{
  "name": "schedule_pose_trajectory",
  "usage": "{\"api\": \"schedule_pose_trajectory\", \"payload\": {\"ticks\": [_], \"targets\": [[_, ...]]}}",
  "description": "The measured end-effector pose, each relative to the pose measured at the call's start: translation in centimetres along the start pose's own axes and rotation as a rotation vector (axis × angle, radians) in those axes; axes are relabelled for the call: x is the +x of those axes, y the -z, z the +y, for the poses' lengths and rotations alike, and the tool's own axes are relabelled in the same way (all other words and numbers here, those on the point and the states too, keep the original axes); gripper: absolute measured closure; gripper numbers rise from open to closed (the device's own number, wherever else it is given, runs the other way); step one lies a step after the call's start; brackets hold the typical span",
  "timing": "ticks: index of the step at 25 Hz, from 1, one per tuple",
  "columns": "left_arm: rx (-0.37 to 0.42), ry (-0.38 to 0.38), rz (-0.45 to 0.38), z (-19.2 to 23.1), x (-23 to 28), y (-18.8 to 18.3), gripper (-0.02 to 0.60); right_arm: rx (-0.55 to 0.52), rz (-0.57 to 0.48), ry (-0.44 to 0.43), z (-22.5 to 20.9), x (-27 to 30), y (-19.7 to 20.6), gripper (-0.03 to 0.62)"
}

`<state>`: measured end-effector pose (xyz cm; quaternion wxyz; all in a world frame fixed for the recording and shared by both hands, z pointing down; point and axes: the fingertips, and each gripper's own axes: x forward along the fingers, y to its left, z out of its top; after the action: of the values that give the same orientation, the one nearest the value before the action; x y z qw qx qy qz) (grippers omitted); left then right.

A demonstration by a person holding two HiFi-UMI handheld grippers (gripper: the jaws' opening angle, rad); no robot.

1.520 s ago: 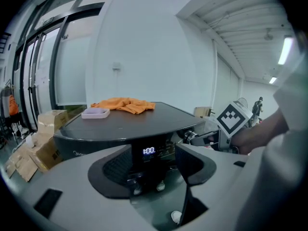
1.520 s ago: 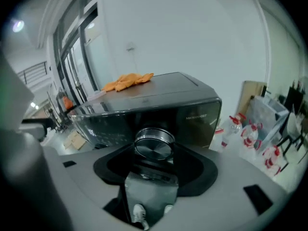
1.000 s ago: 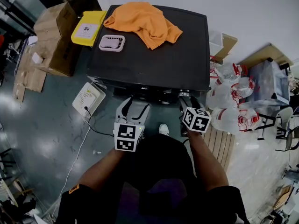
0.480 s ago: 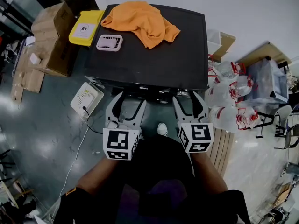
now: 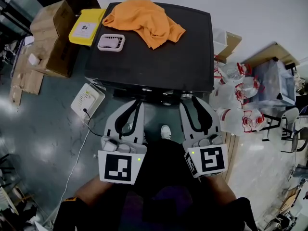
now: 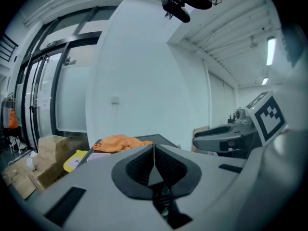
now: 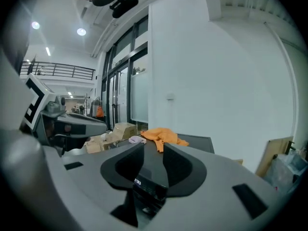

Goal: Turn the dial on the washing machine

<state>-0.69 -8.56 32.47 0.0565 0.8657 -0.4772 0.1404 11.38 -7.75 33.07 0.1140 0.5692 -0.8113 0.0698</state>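
Note:
The washing machine [image 5: 159, 66] is a black-topped box in the head view, its control panel [image 5: 151, 94] along the near edge. I cannot pick out the dial there. An orange cloth [image 5: 144, 20] and a small pink tray [image 5: 111, 42] lie on its top. My left gripper [image 5: 136, 105] hovers in front of the panel, jaws shut with nothing in them [image 6: 154, 150]. My right gripper [image 5: 190, 102] hangs beside it, its jaws closing but still apart [image 7: 153, 150], with nothing between them. Through that gap the panel's lit display [image 7: 138, 181] shows.
Cardboard boxes [image 5: 53, 37] and a yellow pack [image 5: 86, 27] sit left of the machine. A white device with a cable [image 5: 86, 100] lies on the floor at its front left. Large water bottles [image 5: 236, 100] crowd the right side. A shoe [image 5: 165, 131] stands below the panel.
Both grippers have drawn back from the machine front and risen toward the camera. The left jaws went from wide open to shut; the right jaws have narrowed.

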Motion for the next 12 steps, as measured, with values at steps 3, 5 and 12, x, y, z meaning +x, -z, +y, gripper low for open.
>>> {"api": "schedule_pose_trajectory", "payload": {"ticks": [3,5,12], "targets": [[0.019,-0.001,-0.016,-0.3,-0.6,-0.9,0.571,-0.025,-0.027,-0.001,0.7,-0.9,-1.6,0.504],[0.028,-0.006,-0.025,-0.6,-1.1,-1.4,0.571,-0.042,-0.052,-0.001,1.1,-1.5,-2.7,0.543],[0.031,-0.006,-0.022,-1.2,-2.0,-1.7,0.572,-0.062,-0.081,-0.024,2.3,-2.5,-4.0,0.579]]}}
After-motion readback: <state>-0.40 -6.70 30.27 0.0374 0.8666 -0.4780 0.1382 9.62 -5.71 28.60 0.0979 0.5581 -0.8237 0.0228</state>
